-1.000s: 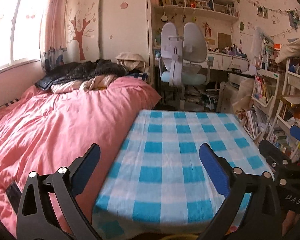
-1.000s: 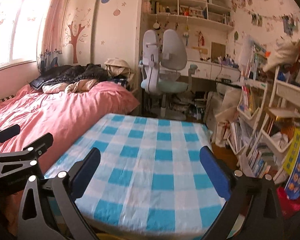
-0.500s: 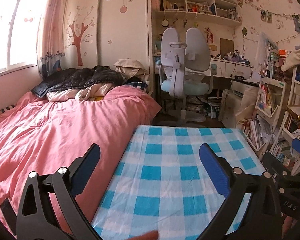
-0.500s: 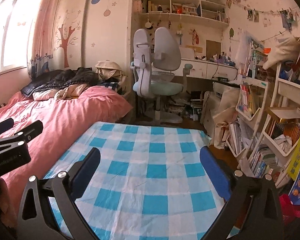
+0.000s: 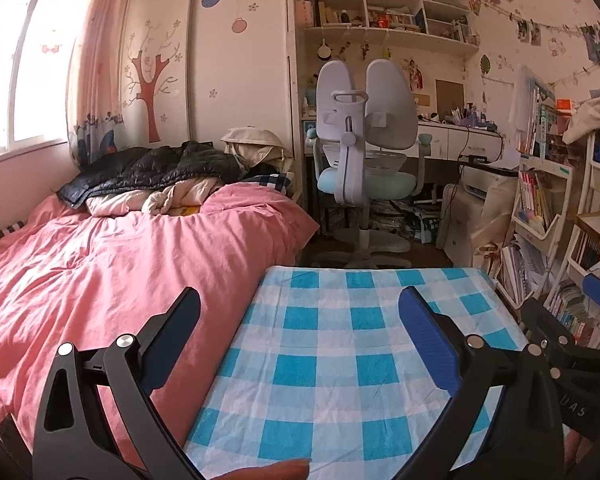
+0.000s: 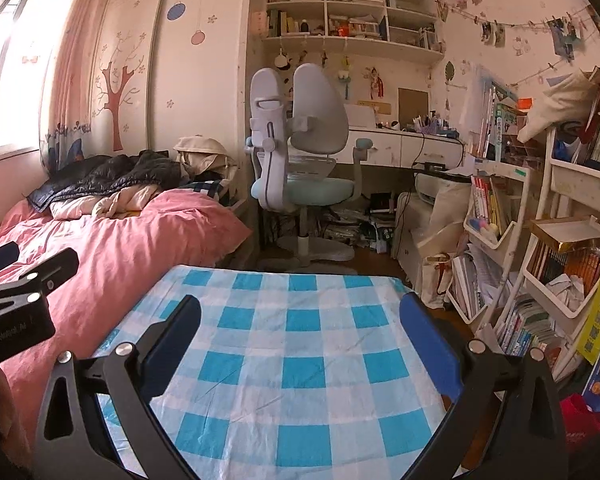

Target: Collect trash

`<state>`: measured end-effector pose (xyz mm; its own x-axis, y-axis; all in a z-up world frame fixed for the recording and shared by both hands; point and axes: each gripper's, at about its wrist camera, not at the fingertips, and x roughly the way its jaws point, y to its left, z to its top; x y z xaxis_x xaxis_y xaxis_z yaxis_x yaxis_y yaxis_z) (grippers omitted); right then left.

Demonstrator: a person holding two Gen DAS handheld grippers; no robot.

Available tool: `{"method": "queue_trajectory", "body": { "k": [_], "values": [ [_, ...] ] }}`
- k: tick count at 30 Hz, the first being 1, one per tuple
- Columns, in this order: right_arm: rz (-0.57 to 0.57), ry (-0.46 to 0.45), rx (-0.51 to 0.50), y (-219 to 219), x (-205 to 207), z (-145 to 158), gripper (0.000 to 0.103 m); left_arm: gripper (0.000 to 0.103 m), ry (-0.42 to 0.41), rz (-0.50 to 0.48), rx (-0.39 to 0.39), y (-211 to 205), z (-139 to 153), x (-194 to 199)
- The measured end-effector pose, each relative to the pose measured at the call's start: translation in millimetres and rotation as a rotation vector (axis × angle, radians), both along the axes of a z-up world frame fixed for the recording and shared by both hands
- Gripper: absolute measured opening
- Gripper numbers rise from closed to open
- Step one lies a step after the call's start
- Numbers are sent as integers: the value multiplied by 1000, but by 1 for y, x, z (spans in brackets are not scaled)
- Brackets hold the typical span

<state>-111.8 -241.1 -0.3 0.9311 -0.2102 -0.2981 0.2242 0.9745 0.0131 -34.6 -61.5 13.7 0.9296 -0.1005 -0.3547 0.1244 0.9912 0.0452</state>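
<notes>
No trash shows on the blue-and-white checked tablecloth (image 5: 340, 340) (image 6: 300, 360) in either view. My left gripper (image 5: 300, 308) hangs open over the cloth's near left part, nothing between its blue-padded fingers. My right gripper (image 6: 300, 312) is open too, above the near half of the cloth and empty. The right gripper's body (image 5: 560, 344) shows at the right edge of the left wrist view; the left gripper's body (image 6: 24, 300) shows at the left edge of the right wrist view. A fingertip (image 5: 276, 470) peeks in at the bottom.
A bed with a pink duvet (image 5: 100, 280) runs along the table's left side, dark jacket (image 5: 152, 172) piled at its head. A white swivel chair (image 5: 364, 152) and desk (image 6: 412, 148) stand beyond the table. Crowded book racks (image 6: 540, 280) line the right.
Both cameras have tilted up and drawn back: the table has slid lower in the views and more of the floor, chair and shelves shows. Both grippers stay open.
</notes>
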Motion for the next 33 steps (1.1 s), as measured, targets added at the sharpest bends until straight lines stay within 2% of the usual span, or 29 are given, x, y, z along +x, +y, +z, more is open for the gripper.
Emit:
{"method": "queue_trajectory", "body": {
  "k": [33],
  "values": [
    [7,14,-11,-1,4,-4,96,96,-4,-10,7,-3,2,-2]
  ]
}}
